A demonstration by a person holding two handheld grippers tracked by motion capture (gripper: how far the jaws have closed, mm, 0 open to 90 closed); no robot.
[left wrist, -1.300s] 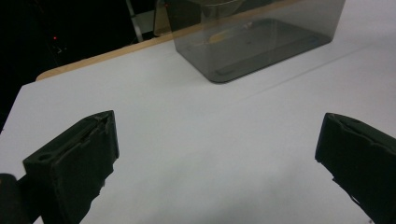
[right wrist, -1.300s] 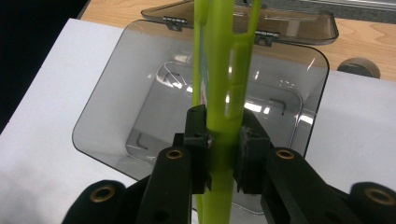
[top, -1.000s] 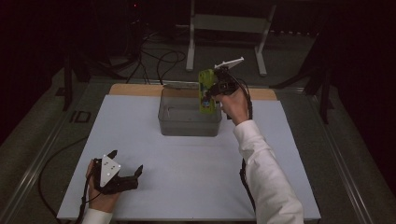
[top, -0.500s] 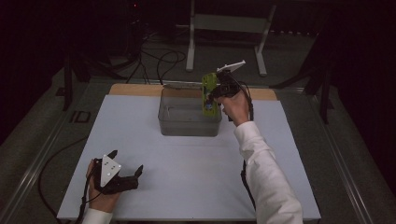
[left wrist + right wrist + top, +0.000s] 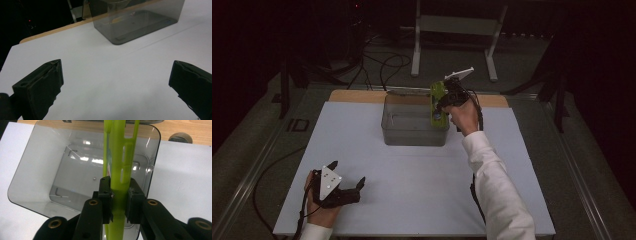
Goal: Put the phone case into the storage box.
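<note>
Green slotted piece, top cropped, pinched by right gripper fingers.

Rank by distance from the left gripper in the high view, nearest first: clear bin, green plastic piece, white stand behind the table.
1. clear bin: mid-table, up and right of the left gripper.
2. green plastic piece: over the bin's right end, clamped in the right gripper.
3. white stand: on the floor beyond the table.

bin: glossy clear grey plastic | rack: smooth lime plastic | table: matt white, perhaps laminate
</note>
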